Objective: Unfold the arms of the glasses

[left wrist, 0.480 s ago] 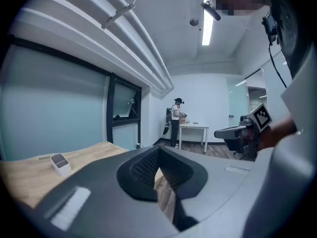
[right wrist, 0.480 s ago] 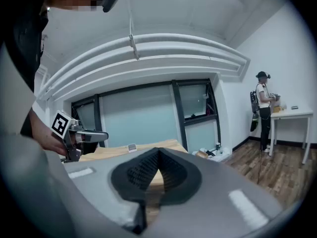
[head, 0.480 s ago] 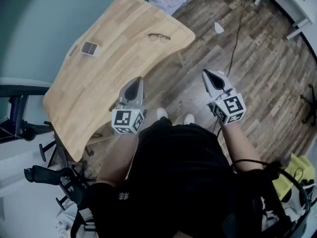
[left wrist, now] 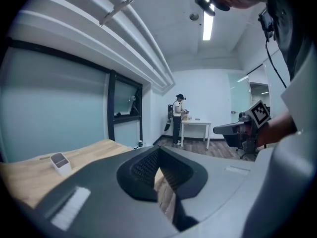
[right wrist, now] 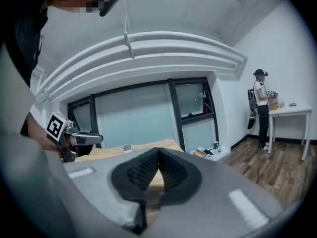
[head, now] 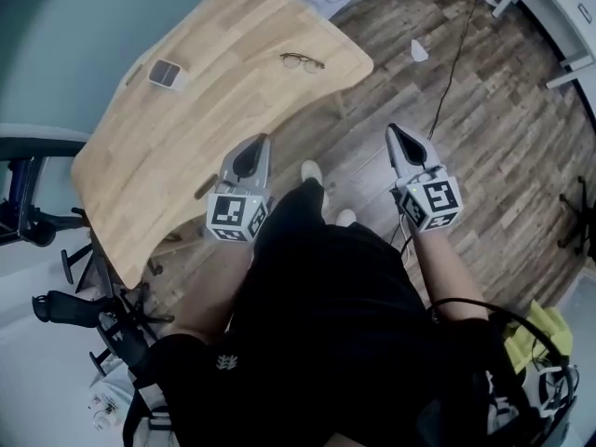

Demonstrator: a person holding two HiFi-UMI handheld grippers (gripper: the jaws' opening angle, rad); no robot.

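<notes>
The person wears a black short-sleeved top (head: 317,324) with a small white emblem (head: 223,362) at lower left, and white shoes (head: 312,170) at centre. The left hand-held gripper (head: 264,139) and right hand-held gripper (head: 391,129) are grey and tapering, each bearing a white cube (head: 233,214) printed with black square markers.

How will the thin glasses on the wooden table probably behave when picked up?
The glasses look thin-rimmed, so they are probably light and easily bent. They lie low on the smooth table, near its edge, so a push would likely slide them rather than tip them.
</notes>
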